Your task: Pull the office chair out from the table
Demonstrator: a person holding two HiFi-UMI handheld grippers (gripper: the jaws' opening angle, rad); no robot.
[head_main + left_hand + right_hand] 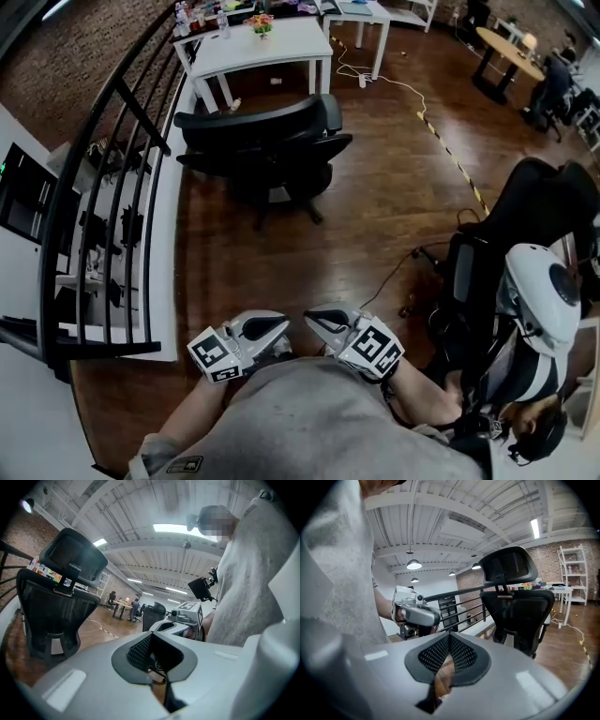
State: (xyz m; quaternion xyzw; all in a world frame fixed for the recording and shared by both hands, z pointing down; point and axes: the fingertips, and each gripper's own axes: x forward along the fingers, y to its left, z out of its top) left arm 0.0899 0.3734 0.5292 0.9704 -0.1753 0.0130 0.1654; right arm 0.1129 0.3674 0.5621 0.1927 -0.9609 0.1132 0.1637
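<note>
Now we hold both grippers close to our chest, their tips facing each other. Our left gripper is closed on nothing, and our right gripper likewise has its jaws together, empty. The chair stands on the wood floor well ahead of us, near the table and beside the railing, with neither gripper touching it.
</note>
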